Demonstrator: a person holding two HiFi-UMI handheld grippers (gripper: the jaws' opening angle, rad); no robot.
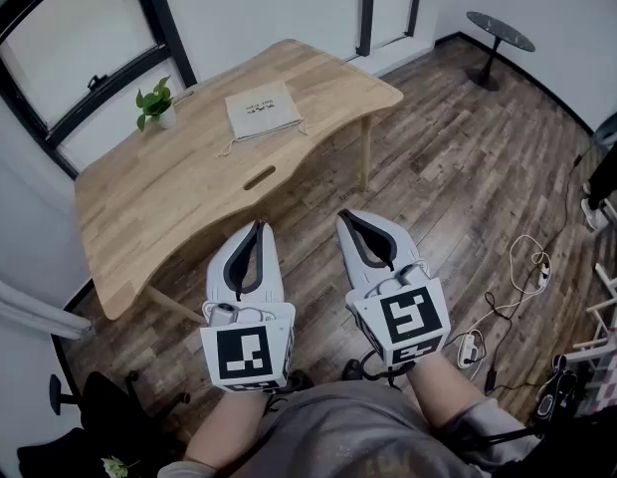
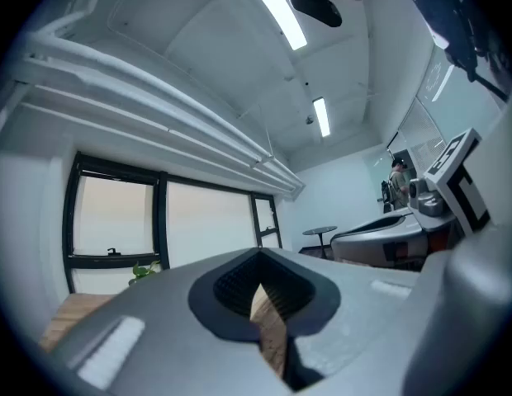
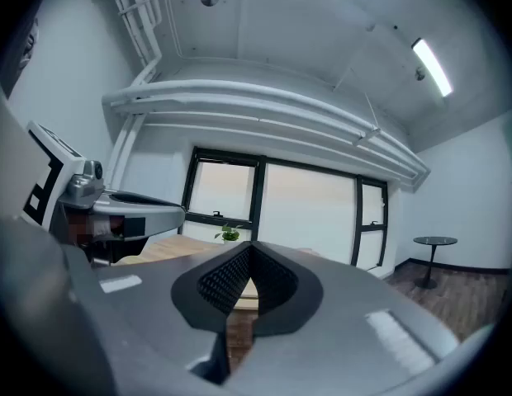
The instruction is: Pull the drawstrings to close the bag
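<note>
A flat beige drawstring bag (image 1: 261,111) lies on the far part of a wooden table (image 1: 179,197), with thin cords trailing from its left and right sides. Both grippers are held level in front of the person, over the floor beside the table's near edge and well short of the bag. My left gripper (image 1: 255,229) is shut with nothing in it; in the left gripper view its tips (image 2: 260,258) meet. My right gripper (image 1: 350,217) is also shut and holds nothing (image 3: 249,250).
A small potted plant (image 1: 154,103) stands at the table's far left by the window. A round black side table (image 1: 499,30) is in the far right corner. Cables and a power strip (image 1: 508,297) lie on the wood floor at right. A dark chair (image 1: 100,406) is at lower left.
</note>
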